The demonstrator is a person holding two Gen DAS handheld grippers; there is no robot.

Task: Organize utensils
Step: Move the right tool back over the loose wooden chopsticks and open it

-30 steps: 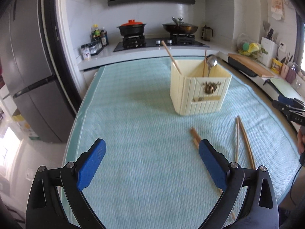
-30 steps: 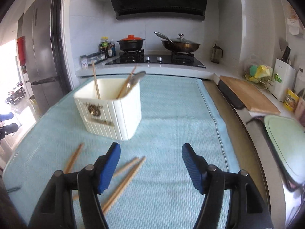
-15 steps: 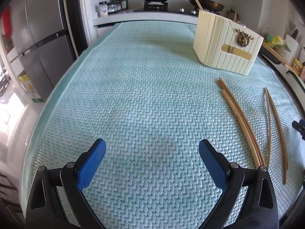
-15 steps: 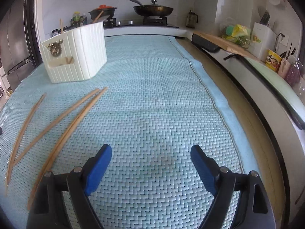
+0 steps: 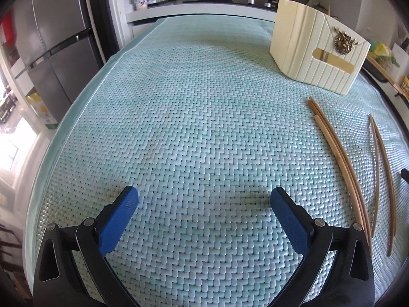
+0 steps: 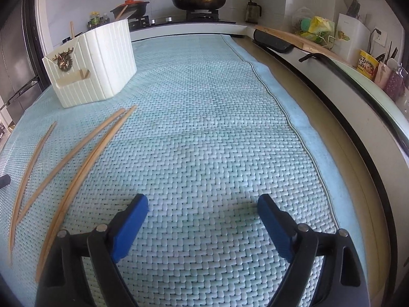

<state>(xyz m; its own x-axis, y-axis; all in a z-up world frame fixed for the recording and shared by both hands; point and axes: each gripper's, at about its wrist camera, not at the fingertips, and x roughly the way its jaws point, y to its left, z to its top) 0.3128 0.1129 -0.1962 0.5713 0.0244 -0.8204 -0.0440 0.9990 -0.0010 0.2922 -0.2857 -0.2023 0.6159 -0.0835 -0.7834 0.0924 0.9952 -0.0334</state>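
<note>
Right wrist view: four chopsticks (image 6: 84,151), one holder (image 6: 97,64), both hand-held grippers (image 6: 202,204) (image 5: 204,197) gaping, empty

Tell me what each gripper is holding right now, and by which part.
Nothing is held. The left gripper and right gripper are both open over bare mat; the chopsticks lie loose beside them.

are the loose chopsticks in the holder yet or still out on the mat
Still out. The loose chopsticks lie flat on the woven mat in front of the cream holder, apart from it. Other utensils already stand inside the holder.
</note>
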